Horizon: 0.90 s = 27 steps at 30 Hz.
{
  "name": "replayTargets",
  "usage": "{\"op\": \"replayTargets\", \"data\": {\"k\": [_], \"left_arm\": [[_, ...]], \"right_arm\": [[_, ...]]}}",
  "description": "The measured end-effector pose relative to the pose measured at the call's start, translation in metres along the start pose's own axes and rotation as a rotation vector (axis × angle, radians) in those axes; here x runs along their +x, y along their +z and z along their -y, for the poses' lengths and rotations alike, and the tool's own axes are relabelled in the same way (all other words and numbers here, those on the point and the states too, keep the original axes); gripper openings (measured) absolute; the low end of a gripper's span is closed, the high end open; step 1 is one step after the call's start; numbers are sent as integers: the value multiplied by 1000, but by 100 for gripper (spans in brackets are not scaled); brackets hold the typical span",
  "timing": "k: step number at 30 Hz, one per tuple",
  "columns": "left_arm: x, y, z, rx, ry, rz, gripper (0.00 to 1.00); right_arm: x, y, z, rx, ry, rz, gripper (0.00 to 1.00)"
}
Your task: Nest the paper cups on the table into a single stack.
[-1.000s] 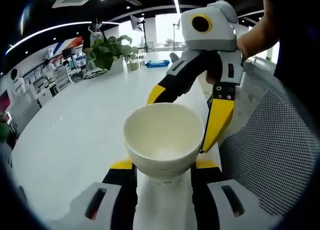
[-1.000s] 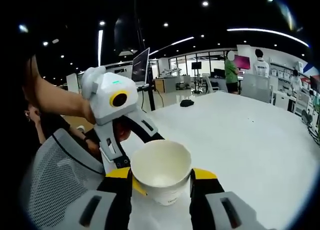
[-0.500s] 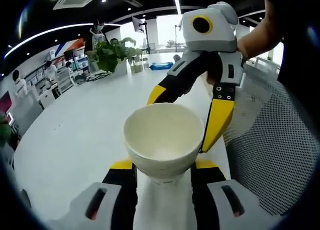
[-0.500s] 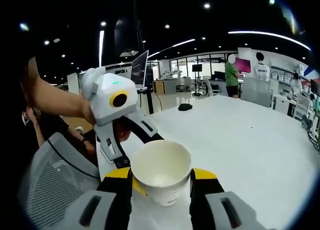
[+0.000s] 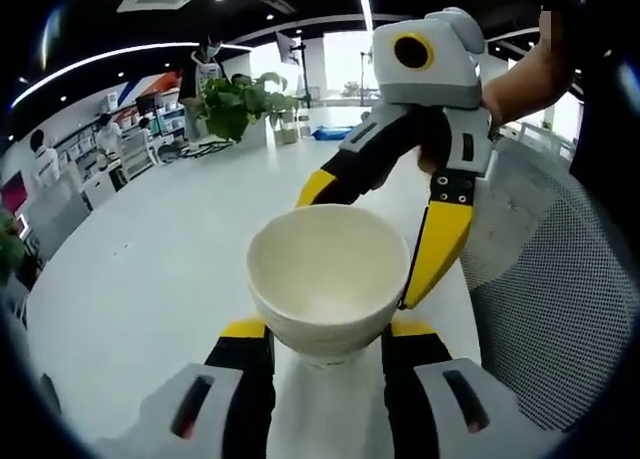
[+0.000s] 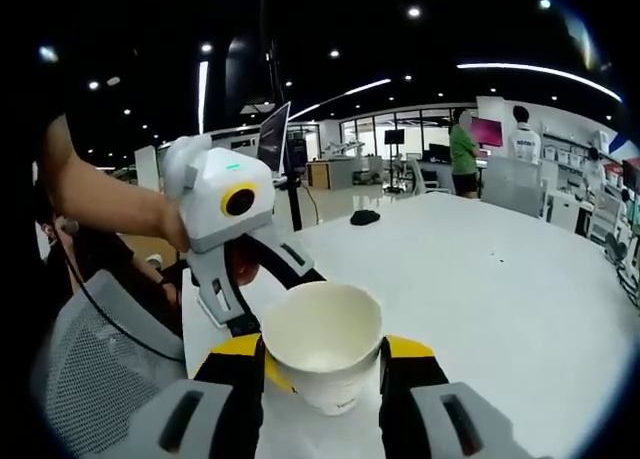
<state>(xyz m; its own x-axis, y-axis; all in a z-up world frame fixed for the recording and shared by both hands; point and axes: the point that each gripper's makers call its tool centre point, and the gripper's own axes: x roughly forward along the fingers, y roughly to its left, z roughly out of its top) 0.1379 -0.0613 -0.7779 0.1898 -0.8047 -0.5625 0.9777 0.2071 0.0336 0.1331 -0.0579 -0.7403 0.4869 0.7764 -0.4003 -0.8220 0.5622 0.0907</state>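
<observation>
Left gripper view, own hand-held gripper: the left hand-held gripper [image 5: 325, 329] has its yellow-tipped jaws closed against the sides of a paper cup [image 5: 328, 279].
Left gripper view, cup: off-white, mouth open toward the camera, held clear above the white desk [image 5: 150, 269]; whether it is one cup or several nested I cannot tell.
Left gripper view, other tool: the right hand-held gripper [image 5: 370, 234] reaches in from the upper right, one jaw behind the cup's rim, the other just beside its right edge; jaws spread, gripping nothing.
Left gripper view, surroundings: a potted plant [image 5: 240, 104] far back on the desk, a mesh chair back [image 5: 550, 309] at right.

Right gripper view, own hand-held gripper: the right hand-held gripper [image 6: 322, 354] stands with its jaws either side of the paper cup [image 6: 322, 341]; whether they press it or only flank it I cannot tell here.
Right gripper view, other tool: the left hand-held gripper [image 6: 262, 341] comes in from the left, held by a person's hand [image 6: 170, 224], its jaws against the cup's near left side.
Right gripper view, surroundings: the white desk [image 6: 500, 279] stretches right; a dark small object [image 6: 365, 217] lies far off on it; people stand in the background.
</observation>
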Motion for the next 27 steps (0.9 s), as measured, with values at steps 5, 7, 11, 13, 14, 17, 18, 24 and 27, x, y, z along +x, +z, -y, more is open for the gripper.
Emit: {"op": "replayTargets", "data": {"k": [5,7,11,13,14,17,18,24,27], "left_arm": [[4,1,-9,-8,4,-2,40],[6,2,-13,-8,6,-3,40],[9,4,-22,-2,14,-10,40],[11,4,-25,2,17,-19,40],[11,4,-26,7,18,-23,40],[13,2,-34,9,23,-33,40],[13,2,-35,9,24,-33,39],[16,-1,-43,-12,20,-41,39],[18,-2,-46,-23,18,-43,38]], "right_arm": [[5,2,10,4,-7,4,44],[6,3,13,5,-9,6,45],[11,6,21,4,-18,11,45],[14,5,26,5,-20,9,45],[15,5,28,6,-21,8,45],[19,4,36,7,-25,5,45],[20,4,37,8,-27,5,45],[26,3,45,25,-36,-1,45],[28,2,48,32,-44,-3,45]]}}
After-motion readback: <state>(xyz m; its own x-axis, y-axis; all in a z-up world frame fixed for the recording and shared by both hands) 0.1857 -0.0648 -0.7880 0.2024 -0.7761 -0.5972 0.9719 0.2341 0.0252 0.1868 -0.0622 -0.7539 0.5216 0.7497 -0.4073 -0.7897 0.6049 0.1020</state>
